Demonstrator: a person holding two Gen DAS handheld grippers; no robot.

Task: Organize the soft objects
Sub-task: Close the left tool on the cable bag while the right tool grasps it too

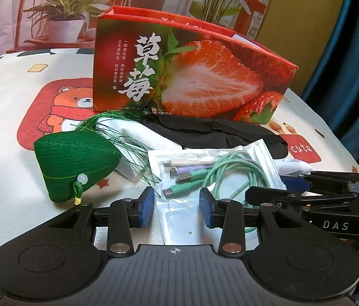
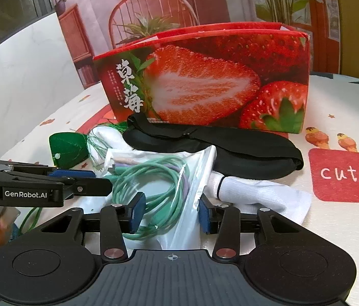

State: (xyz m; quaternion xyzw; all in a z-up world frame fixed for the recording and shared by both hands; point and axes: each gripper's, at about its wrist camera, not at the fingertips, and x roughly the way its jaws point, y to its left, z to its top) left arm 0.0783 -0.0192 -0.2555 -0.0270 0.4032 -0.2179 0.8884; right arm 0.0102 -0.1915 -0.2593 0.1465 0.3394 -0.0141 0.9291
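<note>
— Are the tongs gripping anything?
— No. Left tongs [image 1: 175, 205] and right tongs [image 2: 170, 213] are both spread wide, straddling the bagged cables [image 2: 154, 178] on the table [image 2: 332, 229] before the strawberry box [image 2: 204, 81].

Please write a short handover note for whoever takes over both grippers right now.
Left gripper: open, holding nothing, its fingers either side of the near end of the cable bag.
Right gripper: open, holding nothing, straddling the same bag.
Green pouch, white cloth and black eye mask lie on the tablecloth in front of the strawberry box.
Done: nothing appears stowed, though the box's inside is hidden.
Left: probably all four items.
</note>
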